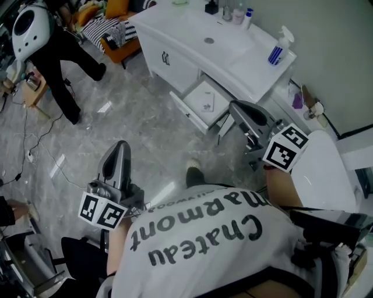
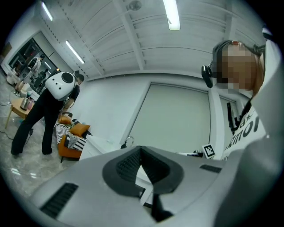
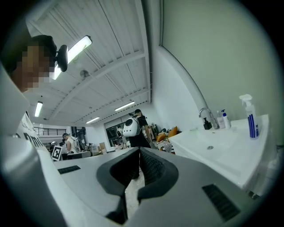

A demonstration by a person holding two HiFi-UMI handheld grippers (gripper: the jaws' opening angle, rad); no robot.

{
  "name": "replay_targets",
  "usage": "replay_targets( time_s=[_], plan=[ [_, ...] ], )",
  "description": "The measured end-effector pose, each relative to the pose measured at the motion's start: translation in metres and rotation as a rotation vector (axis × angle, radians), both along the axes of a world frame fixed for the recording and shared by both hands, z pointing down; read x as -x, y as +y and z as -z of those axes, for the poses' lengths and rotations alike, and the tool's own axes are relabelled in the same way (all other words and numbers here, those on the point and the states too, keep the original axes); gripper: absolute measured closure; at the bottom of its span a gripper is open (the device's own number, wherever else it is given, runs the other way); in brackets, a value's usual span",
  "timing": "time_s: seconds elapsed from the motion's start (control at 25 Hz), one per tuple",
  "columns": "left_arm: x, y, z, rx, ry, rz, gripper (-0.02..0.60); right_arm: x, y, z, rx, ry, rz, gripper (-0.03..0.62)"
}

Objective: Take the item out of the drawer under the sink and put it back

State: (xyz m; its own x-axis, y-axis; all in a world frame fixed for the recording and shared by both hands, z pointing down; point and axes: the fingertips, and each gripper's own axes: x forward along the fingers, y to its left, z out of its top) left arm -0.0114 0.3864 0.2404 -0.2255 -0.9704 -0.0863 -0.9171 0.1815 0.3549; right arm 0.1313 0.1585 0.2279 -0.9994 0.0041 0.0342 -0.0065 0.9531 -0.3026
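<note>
The white sink cabinet (image 1: 175, 55) stands ahead, and one drawer (image 1: 189, 110) under it is pulled open. A flat white item (image 1: 207, 103) lies inside the drawer. My right gripper (image 1: 236, 106) is shut and empty, its tip just right of the open drawer; in the right gripper view its jaws (image 3: 139, 150) meet with nothing between them. My left gripper (image 1: 121, 145) hangs lower left over the grey floor, well away from the drawer. It is also shut and holds nothing (image 2: 141, 150).
A spray bottle (image 1: 278, 49) and small bottles (image 1: 239, 13) stand on the countertop near the basin (image 1: 208, 41). A person with a white backpack (image 1: 32, 26) stands far left by an orange seat (image 1: 111, 35). A white toilet (image 1: 326, 169) is at my right.
</note>
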Motion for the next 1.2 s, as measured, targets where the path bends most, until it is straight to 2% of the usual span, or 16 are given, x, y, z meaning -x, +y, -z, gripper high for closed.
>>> replay_targets(
  time_s=[0.28, 0.44, 0.52, 0.64, 0.96, 1.2],
  plan=[
    [0.036, -0.04, 0.01, 0.014, 0.019, 0.041, 0.573, 0.027, -0.062, -0.008, 0.062, -0.004, -0.011, 0.583],
    [0.055, -0.055, 0.016, -0.035, 0.047, 0.086, 0.574, 0.031, -0.097, -0.026, 0.067, 0.029, -0.044, 0.583],
    [0.061, -0.058, 0.019, -0.05, 0.052, 0.098, 0.574, 0.031, -0.114, -0.037, 0.093, 0.038, -0.065, 0.583],
    [0.071, -0.062, 0.021, -0.03, 0.043, 0.122, 0.574, 0.031, -0.133, -0.054, 0.15, 0.03, -0.091, 0.583],
    [0.078, -0.076, 0.016, 0.04, 0.01, 0.131, 0.574, 0.044, -0.145, -0.083, 0.191, 0.066, -0.097, 0.583],
    [0.083, -0.074, 0.009, 0.076, 0.031, 0.15, 0.574, 0.051, -0.146, -0.092, 0.225, 0.057, -0.098, 0.583]
  ],
)
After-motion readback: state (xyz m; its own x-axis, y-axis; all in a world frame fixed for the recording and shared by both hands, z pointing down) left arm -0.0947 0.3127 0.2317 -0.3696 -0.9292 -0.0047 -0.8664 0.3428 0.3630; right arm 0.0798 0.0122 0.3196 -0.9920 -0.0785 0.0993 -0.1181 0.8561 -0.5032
